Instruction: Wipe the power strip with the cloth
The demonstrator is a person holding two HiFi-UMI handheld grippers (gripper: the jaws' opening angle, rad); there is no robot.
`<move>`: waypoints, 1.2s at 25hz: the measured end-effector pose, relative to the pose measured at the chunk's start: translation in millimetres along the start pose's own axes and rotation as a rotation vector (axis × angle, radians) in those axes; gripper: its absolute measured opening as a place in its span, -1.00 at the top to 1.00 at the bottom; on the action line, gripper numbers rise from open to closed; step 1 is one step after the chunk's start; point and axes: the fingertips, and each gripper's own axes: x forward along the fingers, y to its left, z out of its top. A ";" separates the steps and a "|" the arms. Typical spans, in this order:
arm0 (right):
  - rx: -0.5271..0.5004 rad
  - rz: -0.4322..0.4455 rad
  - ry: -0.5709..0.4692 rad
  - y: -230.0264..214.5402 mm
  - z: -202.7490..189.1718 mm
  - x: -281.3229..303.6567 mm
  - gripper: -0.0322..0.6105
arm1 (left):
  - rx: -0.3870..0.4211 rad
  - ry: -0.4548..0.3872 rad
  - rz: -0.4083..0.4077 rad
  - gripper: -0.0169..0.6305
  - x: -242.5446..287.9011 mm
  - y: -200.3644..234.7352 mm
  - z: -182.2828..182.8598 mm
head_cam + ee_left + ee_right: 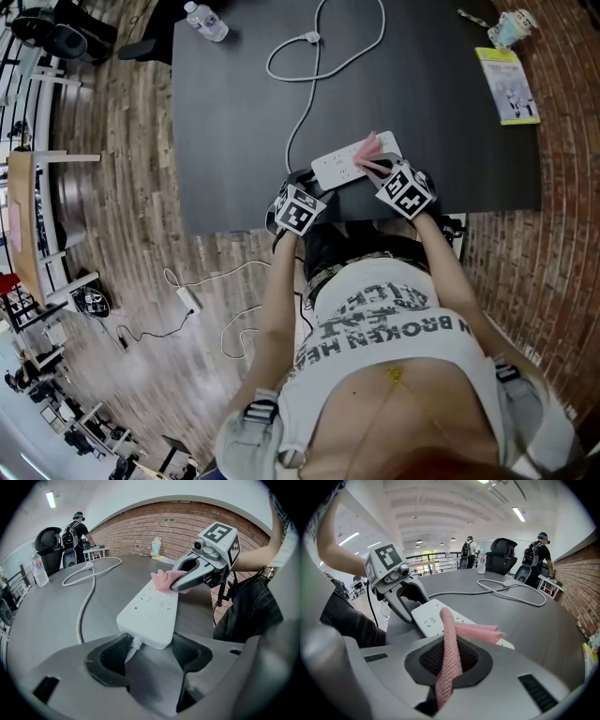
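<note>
Right gripper [449, 667] is clamped tight on the pink cloth [451, 634], whose loose end drapes on the power strip [427, 616]. Left gripper [149, 645] pinches the strip's cord end, steadying it near the front edge of the dark surface [234, 122]. Best bet: press the cloth flat and drag lengthwise, light over the sockets. The strip is white and long, cord [86, 599] looping away.
</note>
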 end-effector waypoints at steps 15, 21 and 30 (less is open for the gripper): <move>0.071 -0.074 0.007 -27.0 -21.1 -17.7 0.85 | 0.004 0.007 0.007 0.09 -1.8 0.0 0.4; 0.090 -0.080 -0.001 -31.3 -25.5 -20.4 0.85 | 0.002 0.018 0.012 0.09 0.1 -0.5 -2.9; 0.137 -0.124 0.015 -43.5 -34.1 -28.7 0.85 | 0.012 0.021 0.017 0.09 0.7 -0.7 -1.1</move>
